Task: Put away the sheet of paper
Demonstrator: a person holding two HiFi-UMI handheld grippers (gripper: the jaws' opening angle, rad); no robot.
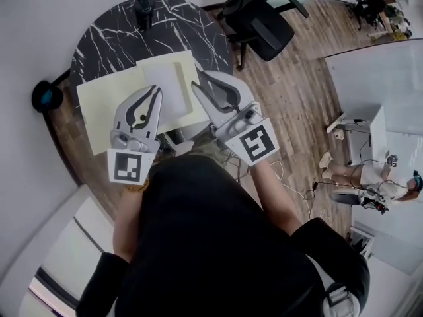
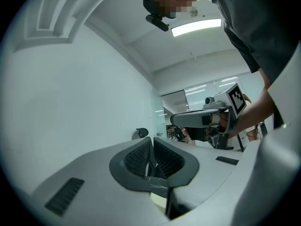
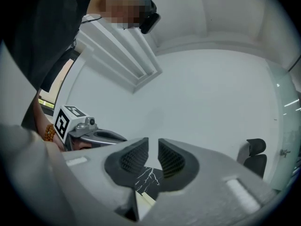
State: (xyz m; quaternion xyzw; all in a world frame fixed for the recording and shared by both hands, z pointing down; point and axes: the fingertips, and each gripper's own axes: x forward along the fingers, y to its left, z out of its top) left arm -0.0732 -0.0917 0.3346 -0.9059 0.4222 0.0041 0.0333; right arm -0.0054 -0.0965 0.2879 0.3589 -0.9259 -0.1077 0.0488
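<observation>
Both grippers are held up level over the round black marble table [image 1: 109, 38]. The left gripper [image 1: 157, 92] has its jaws together with nothing between them. The right gripper [image 1: 200, 80] has its jaws apart and empty. The white sheet of paper [image 1: 166, 90] lies on the table on top of pale yellow folders [image 1: 106, 104], below both grippers.

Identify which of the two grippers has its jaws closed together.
The left gripper: its jaws meet, with nothing between. The right gripper shows a clear gap between its jaws.
</observation>
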